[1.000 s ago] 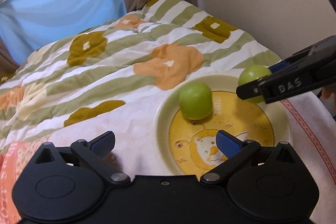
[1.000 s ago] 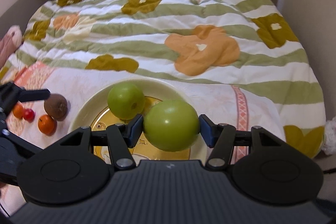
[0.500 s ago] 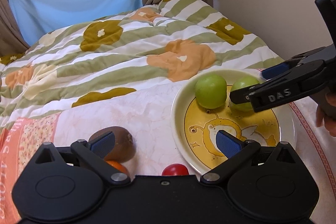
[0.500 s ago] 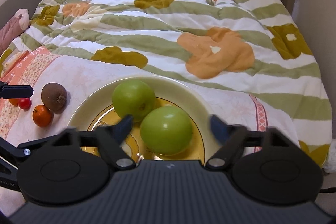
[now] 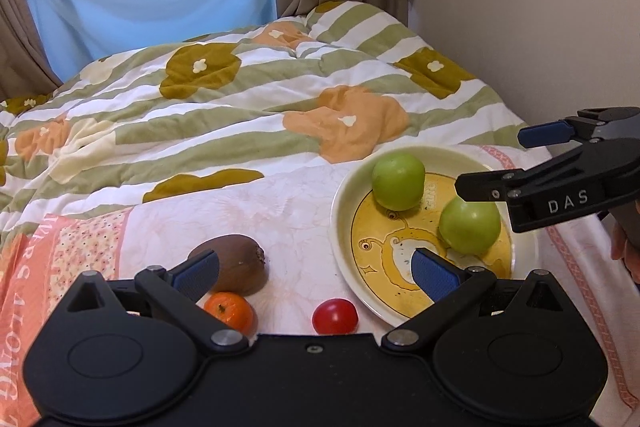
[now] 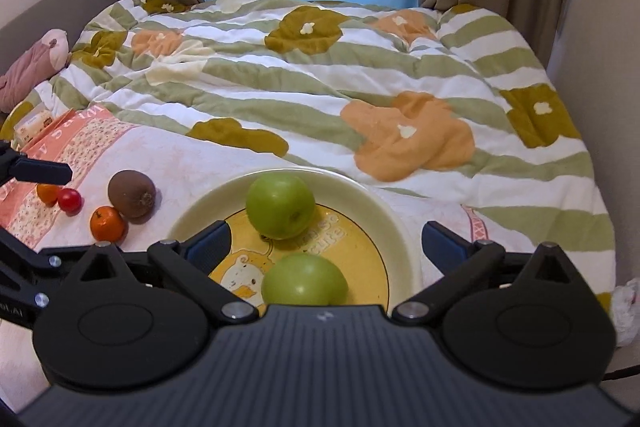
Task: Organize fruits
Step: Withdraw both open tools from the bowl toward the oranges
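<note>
**Left wrist view: two apples plated, small fruit waiting beside the plate**

Left wrist view puts your left gripper (image 5: 316,269) nearest, tongs spread wide and holding nothing. Use the plate (image 5: 340,227) as your landmark. Just off its left rim, closest to you, lie the red cherry tomato (image 5: 335,315) and the small orange (image 5: 229,311); the kiwi (image 5: 236,263) sits just behind the orange, touching or nearly so. On the plate, the near green apple (image 5: 470,225) rests toward the right side and the far green apple (image 5: 398,181) toward the back rim; the two are close but seem apart. Your right gripper (image 6: 325,245) hovers over the plate's right side, tongs spread, gripping nothing.

You appear to be between placements: both apples sit on the plate, the small fruit do not. Your next move likely calls for lowering the left tongs around the tomato or kiwi, closing gently so it doesn't roll on the soft bedding (image 5: 240,107).

Hard to read: the right wrist view shows a second orange fruit (image 6: 47,193) left of the plate, half hidden behind a second tomato (image 6: 70,200). The near apple is cut off there by the gripper body.
</note>
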Action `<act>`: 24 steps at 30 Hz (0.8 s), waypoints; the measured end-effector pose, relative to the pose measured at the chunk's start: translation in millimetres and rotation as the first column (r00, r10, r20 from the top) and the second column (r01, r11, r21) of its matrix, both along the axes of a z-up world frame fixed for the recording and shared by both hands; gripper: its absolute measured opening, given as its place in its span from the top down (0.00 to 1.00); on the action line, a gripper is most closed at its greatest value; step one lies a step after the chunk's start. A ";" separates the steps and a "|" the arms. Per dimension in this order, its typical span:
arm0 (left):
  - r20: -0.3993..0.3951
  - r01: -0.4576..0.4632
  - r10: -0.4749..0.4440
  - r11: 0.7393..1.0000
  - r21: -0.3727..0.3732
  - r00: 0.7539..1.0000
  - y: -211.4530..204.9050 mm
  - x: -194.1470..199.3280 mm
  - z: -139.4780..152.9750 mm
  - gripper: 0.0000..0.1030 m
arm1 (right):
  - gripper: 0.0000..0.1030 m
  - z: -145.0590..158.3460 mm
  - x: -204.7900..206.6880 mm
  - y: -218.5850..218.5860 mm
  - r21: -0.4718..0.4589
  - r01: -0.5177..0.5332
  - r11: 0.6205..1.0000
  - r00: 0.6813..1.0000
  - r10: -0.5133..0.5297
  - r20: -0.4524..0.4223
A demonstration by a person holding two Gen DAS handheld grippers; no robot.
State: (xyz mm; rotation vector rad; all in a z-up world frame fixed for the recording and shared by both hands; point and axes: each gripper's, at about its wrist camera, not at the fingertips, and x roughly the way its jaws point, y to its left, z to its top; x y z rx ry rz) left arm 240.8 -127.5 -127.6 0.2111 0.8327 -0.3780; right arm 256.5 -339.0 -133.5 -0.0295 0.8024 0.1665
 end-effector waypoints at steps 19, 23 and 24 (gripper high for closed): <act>0.097 0.125 -0.121 0.992 -0.028 0.988 54.6 -76.6 60.1 0.00 | 0.00 81.3 -109.8 40.7 0.005 0.142 0.990 0.989 -0.142 0.037; 0.131 0.164 -0.161 0.987 -0.005 0.978 66.3 -88.1 66.9 0.00 | 0.00 91.3 -134.5 55.4 0.033 0.167 0.985 0.985 -0.168 0.038; 0.141 0.175 -0.174 0.985 0.003 0.975 69.3 -90.0 68.1 0.00 | 0.00 93.4 -140.3 58.9 0.040 0.171 0.984 0.984 -0.173 0.036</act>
